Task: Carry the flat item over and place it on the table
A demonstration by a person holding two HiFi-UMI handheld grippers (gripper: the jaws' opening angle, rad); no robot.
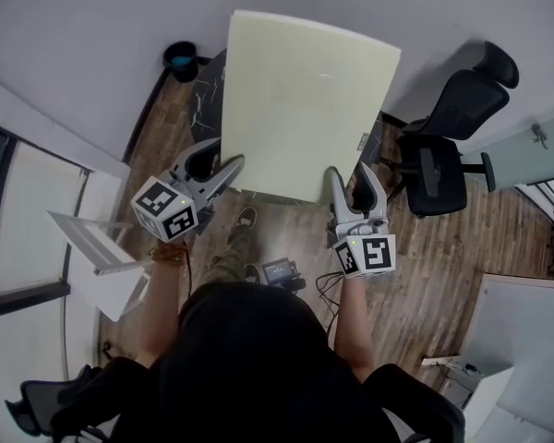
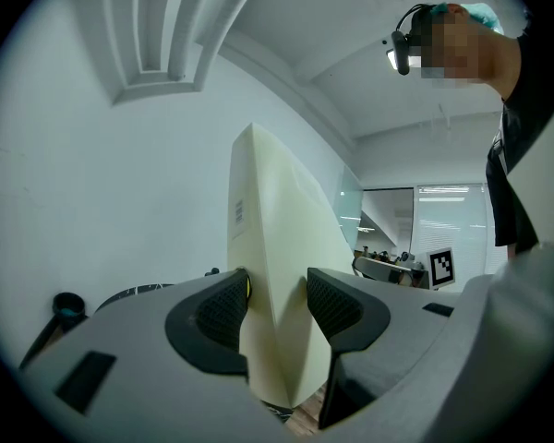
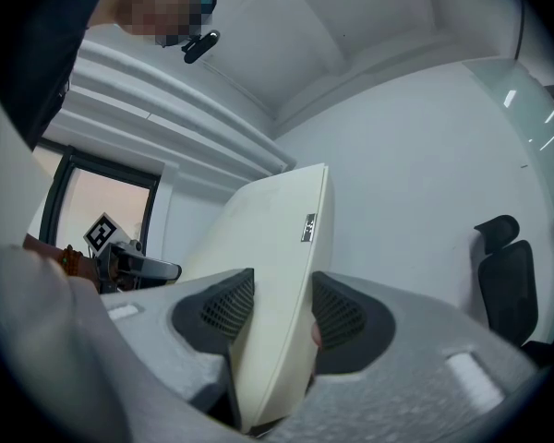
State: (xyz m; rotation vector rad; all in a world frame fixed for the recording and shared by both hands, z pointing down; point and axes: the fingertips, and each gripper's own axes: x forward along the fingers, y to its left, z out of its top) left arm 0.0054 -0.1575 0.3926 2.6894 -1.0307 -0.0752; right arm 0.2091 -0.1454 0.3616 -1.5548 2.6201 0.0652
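Pinching the cream panel (image 1: 305, 100) by its near edge with left gripper (image 1: 220, 164) and right gripper (image 1: 353, 175), I judge it stiff, light.

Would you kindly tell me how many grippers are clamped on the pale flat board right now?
2. The left gripper is shut on the pale flat board by its near-left corner; the right gripper is shut on it by the near-right corner. Neither is hidden.

Head view steeply down, 2 gripper views close-up (shared: panel (image 1: 305, 109))
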